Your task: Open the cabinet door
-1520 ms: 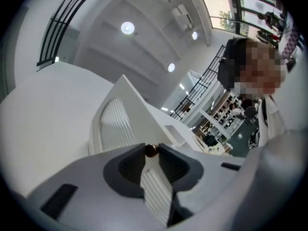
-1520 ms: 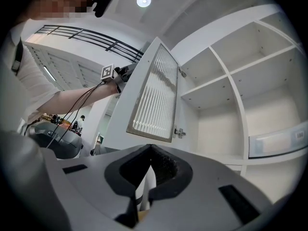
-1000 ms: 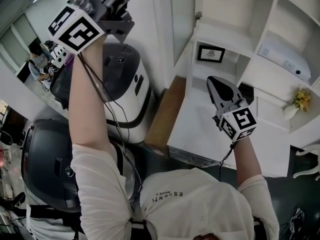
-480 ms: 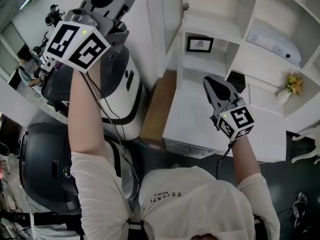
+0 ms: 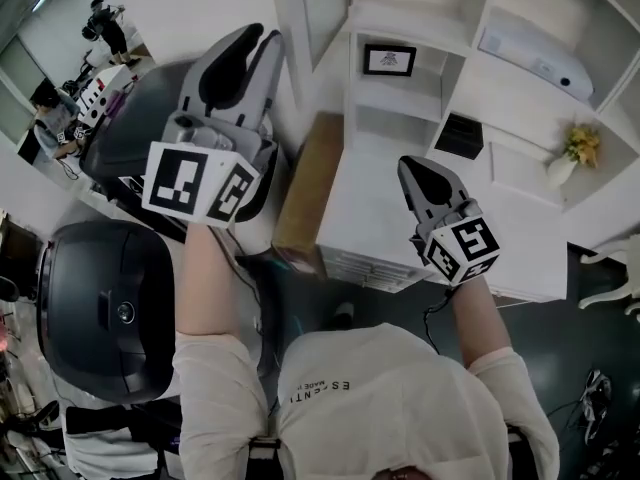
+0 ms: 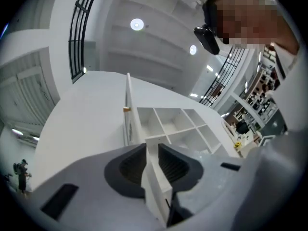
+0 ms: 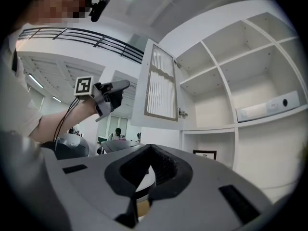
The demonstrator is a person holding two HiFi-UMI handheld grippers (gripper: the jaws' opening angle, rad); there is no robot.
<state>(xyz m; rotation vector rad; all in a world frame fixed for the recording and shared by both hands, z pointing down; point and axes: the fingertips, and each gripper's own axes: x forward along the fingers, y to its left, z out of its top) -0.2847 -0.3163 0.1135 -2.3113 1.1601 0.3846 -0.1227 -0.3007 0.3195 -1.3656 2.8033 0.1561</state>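
I see the cabinet door (image 5: 308, 18) swung open at the far left of the white shelving (image 5: 470, 118), my left gripper (image 5: 262, 34) just left of it, jaws partly apart and empty, and my right gripper (image 5: 408, 168) nearer, over the white counter (image 5: 365, 223), pinched together on nothing.

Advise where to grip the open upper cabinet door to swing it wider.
Grip the cabinet door by the plain frame along its free edge, opposite the hinges, not the ribbed inset. It is a thin flat panel with no handle visible, so probably set the jaws astride its thickness, coming from the open side where the left gripper is.
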